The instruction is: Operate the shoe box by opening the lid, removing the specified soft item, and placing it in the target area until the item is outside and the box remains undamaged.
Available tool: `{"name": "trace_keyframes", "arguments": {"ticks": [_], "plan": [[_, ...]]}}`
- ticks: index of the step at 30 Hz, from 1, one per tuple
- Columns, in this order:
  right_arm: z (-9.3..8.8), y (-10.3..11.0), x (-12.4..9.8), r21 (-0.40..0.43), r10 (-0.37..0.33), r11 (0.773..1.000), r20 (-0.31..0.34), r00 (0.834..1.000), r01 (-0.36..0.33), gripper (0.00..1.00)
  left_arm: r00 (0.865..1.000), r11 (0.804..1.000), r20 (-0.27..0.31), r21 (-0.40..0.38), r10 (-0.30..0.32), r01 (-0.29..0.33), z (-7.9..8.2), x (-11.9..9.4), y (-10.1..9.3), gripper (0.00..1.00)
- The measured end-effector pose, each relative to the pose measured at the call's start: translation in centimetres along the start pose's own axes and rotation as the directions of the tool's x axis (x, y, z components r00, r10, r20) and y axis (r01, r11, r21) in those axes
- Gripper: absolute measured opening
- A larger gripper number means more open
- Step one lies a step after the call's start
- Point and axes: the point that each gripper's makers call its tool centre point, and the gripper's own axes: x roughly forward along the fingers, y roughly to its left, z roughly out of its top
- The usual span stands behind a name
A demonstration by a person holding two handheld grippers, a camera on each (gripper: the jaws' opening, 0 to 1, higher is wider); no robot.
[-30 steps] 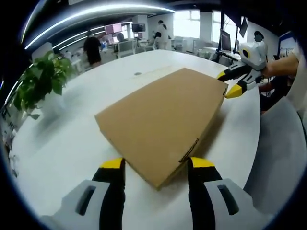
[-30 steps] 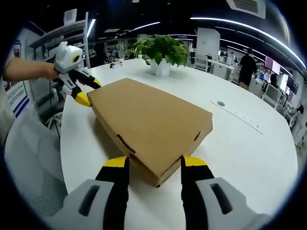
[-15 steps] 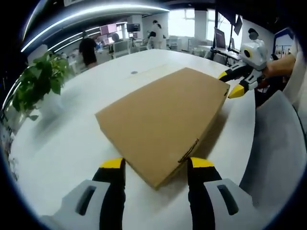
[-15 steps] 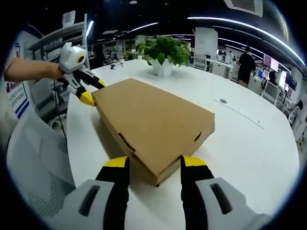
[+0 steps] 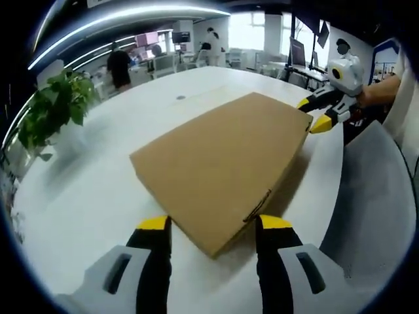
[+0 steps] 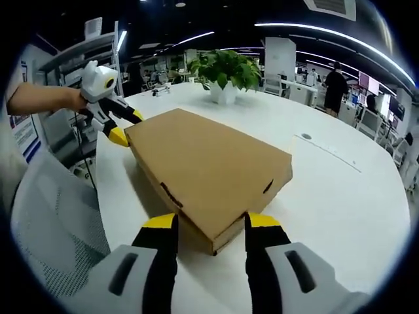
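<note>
Two claws sit at opposite corners of the closed shoe box [image 5: 222, 173], which lies flat on the white bench [image 5: 85, 196] near its curved edge. The left claw [image 5: 213, 226] is spread wide, a box corner between its jaws; it grips nothing. The right claw [image 6: 204, 224] is likewise wide open around the opposite corner, unclamped. Since half a second ago nothing has shifted: lid shut, box in the same spot. A potted plant [image 6: 226, 69] stands toward the far edge, well apart from the box
</note>
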Motion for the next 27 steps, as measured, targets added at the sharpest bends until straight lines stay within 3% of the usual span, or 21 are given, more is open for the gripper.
{"name": "trace_keyframes", "arguments": {"ticks": [9, 27], "plan": [[0.03, 0.35, -0.11, 0.011, 0.017, 1.000, 0.007, 1.000, -0.017, 0.40, 1.000, 1.000, 0.000, -0.004, 0.001, -0.001, -0.04, -0.05, -0.09, 0.51], [0.84, 0.52, -0.71, 0.032, 0.025, 0.999, 0.037, 0.999, -0.026, 0.43, 0.999, 0.995, 0.052, -0.095, -0.016, 0.021, 0.70, -0.55, -0.69, 0.59]]}}
